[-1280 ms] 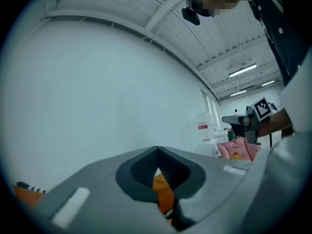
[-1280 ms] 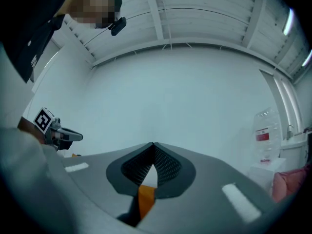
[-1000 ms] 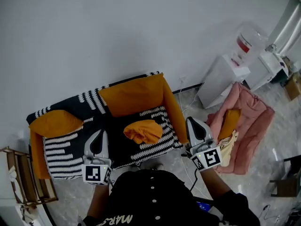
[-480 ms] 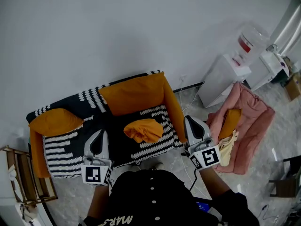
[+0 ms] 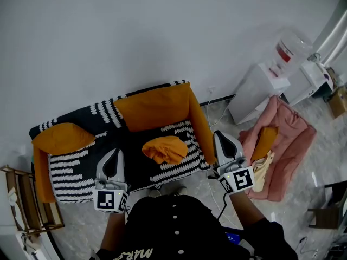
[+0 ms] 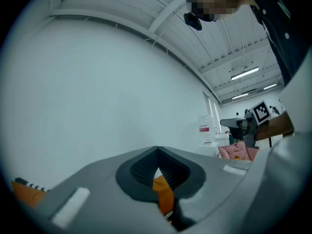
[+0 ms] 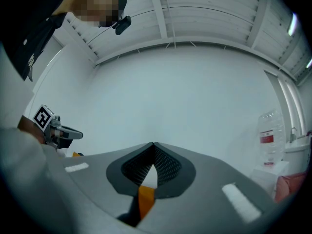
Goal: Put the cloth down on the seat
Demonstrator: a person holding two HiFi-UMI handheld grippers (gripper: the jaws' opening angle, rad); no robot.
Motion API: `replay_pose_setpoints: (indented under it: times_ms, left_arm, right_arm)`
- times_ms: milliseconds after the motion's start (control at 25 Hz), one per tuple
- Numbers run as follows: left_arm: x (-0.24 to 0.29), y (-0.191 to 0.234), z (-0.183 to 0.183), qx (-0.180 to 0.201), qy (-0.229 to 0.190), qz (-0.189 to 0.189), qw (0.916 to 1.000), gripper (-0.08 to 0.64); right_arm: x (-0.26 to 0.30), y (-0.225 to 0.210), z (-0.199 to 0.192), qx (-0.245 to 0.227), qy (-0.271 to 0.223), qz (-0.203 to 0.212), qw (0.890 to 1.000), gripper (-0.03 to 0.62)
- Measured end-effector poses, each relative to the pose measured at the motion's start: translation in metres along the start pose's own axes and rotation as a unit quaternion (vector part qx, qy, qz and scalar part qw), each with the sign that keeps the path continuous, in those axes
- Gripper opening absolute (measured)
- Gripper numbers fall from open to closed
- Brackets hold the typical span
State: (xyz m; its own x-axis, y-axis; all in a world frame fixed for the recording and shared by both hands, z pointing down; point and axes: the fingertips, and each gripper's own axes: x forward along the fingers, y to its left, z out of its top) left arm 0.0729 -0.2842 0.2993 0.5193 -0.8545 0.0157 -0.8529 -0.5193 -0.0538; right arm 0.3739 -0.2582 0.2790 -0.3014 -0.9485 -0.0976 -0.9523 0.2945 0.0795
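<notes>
Left hand-held gripper — jaws closed tip to tip, holding nothing; right hand-held gripper likewise. Orange cloth: crumpled heap lying on the sofa seat, apart from both. Judged soft, light, limp — I would pinch a raised fold.

left tool: jaws together, empty | orange fabric behind gap
</notes>
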Motion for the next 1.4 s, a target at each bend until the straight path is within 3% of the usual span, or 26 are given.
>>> replay_pose_setpoints:
  times_ms: [1400]
  left_arm:
    - [0.003,0.026,-0.006,-0.017,-0.003,-0.034,0.9993,0.001]
  right_arm:
    - [0.020,0.029,0.009,-0.017,0.008,-0.015,1.000,0.025]
